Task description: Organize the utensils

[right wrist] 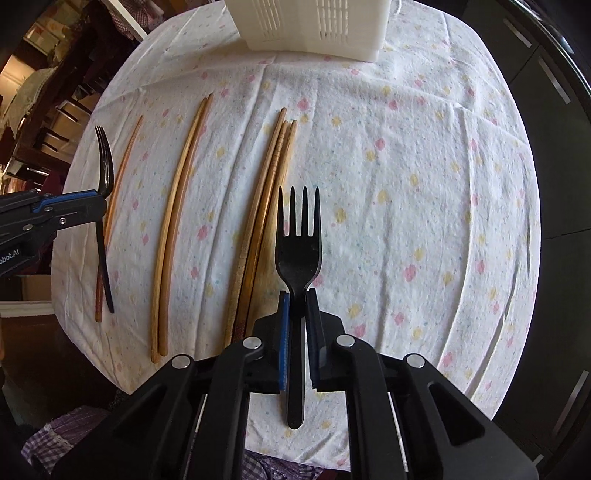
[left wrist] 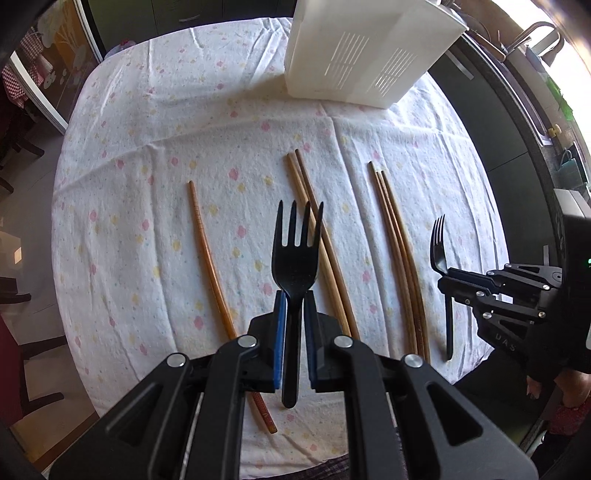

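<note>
We see a round table under a white flowered cloth [left wrist: 177, 122], bearing a white slotted basket [left wrist: 362, 55] at the far edge, a lone chopstick [left wrist: 207, 254], a chopstick pair [left wrist: 314, 221], and a chopstick trio [left wrist: 395, 247].

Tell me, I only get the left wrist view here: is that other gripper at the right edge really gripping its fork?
Observer: Yes. The right gripper is shut on the second black fork, at its neck.
Operator: Anything on the cloth beyond it?
Observer: No, bare tablecloth to its right.
Operator: The white basket?
Observer: Its slotted front faces that camera squarely.
</note>
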Available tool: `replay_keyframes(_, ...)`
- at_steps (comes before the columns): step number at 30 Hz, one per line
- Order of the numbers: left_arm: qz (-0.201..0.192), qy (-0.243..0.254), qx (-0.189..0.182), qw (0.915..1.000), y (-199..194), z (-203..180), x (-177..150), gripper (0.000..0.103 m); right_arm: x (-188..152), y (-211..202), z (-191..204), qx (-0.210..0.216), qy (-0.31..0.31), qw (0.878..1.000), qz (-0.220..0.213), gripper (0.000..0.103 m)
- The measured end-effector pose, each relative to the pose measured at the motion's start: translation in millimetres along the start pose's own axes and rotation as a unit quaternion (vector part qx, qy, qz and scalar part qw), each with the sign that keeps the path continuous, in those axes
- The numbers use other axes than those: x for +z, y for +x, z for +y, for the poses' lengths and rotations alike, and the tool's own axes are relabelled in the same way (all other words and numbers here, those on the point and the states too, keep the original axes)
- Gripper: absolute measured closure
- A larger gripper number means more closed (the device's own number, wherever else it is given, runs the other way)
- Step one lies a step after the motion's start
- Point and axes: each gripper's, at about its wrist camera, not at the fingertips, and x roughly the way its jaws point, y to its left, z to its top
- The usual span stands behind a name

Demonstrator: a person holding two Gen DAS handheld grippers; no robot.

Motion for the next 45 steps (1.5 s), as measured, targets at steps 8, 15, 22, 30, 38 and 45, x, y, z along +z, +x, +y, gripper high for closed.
replay_keyframes(8,-0.103,0.033,-0.007,0.9941,-60.0,-16.5,4.4,0.095,-13.8,-70.6,-18.9,0.085,0.030,0.979,-0.181,0.094)
replay_keyframes(15,-0.136,0.037,-0.003,0.9900,-96.0,-28.9,22.5,0.095,-8.1,-112.3,-26.3,0.105,0.025,0.965,-0.238,0.094)
replay_keyframes(22,-0.029,-0.007,0.024,0.9993,-26.1,-13.3,50.4,0.090,-11.4,-110.8,-33.6,0.115,0.030,0.968,-0.221,0.094)
replay_keyframes(30,0.034,-0.014,0.023,0.9990,40.3,-16.7,76.8,0.075,-12.8,-104.1,-47.2,0.121,0.043,0.969,-0.213,0.094)
replay_keyframes(38,0.058,-0.019,0.040,0.9973,63.5,-12.1,84.9,0.086,-12.9,-106.3,-58.9,0.127,0.051,0.967,-0.213,0.094)
replay_keyframes(45,0.062,-0.014,0.040,0.9972,71.0,-9.1,91.2,0.094,-12.3,-109.9,-60.8,0.126,0.053,0.967,-0.215,0.094)
